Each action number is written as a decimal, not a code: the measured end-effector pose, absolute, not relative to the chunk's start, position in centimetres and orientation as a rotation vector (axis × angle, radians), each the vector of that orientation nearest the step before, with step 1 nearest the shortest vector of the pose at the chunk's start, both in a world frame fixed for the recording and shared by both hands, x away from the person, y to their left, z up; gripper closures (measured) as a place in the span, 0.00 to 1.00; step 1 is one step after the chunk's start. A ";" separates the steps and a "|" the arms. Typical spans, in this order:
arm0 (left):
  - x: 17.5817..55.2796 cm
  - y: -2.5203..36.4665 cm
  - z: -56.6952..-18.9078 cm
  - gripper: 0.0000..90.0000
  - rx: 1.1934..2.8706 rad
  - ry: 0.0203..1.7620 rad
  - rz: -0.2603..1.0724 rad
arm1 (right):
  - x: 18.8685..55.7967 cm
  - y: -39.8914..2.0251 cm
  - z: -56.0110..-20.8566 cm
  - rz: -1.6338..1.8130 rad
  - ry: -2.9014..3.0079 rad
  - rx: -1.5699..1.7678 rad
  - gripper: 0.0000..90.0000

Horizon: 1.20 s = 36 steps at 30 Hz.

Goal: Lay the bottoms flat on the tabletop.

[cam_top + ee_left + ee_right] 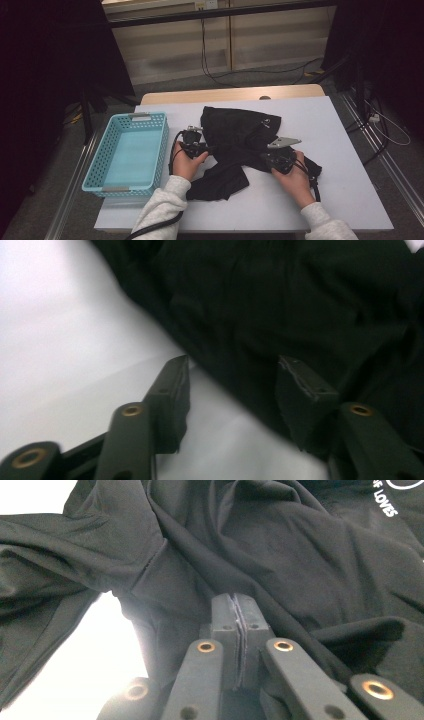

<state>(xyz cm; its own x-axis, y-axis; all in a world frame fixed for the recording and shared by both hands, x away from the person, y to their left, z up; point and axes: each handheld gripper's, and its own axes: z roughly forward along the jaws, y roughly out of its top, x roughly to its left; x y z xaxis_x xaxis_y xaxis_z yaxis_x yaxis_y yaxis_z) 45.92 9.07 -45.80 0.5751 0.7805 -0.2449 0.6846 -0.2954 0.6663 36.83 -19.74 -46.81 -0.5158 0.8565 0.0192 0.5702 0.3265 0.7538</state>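
Note:
A black garment (240, 131) lies crumpled on the white table top (345, 170), with one part trailing toward the near edge. My left gripper (201, 148) is at the garment's left edge. In the left gripper view its jaws (234, 364) stand open, and the edge of the black cloth (280, 305) runs between them without being pressed. My right gripper (272, 157) rests on the garment's right side. In the right gripper view it (235, 597) is shut, and the folds of the cloth (280, 545) run into its tip. White lettering (387, 502) shows on the fabric.
A light blue perforated basket (162, 150) stands at the table's left, just beside the left hand. Bare white table lies to the right of and in front of the garment. Cables (210, 60) run over the floor beyond the far edge.

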 end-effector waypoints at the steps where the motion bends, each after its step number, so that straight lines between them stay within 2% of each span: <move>1: 46.1 8.8 -45.8 0.62 2.050 1.170 0.159 | 36.8 -19.7 -46.8 1.023 2.214 1.266 0.99; 5: 46.5 8.2 -45.9 0.80 2.040 1.185 0.104 | 36.7 -19.6 -46.8 1.032 2.219 1.271 0.99; 8: 46.9 8.0 -46.0 0.98 2.030 1.211 0.046 | 36.6 -19.5 -46.8 1.027 2.218 1.263 0.99; 10: 47.2 8.0 -45.8 1.00 2.034 1.223 0.042 | 36.5 -19.5 -46.8 1.031 2.215 1.267 0.98; 24: 49.8 11.7 -41.2 1.00 2.002 1.240 0.132 | 36.2 -19.0 -46.7 1.041 2.254 1.219 1.00; 31: 49.4 11.1 -42.2 0.99 2.025 1.198 0.116 | 36.2 -18.9 -46.6 0.991 2.256 1.173 1.00; 36: 48.6 11.5 -42.8 0.77 2.030 1.215 0.136 | 36.1 -19.0 -46.5 0.977 2.253 1.184 1.00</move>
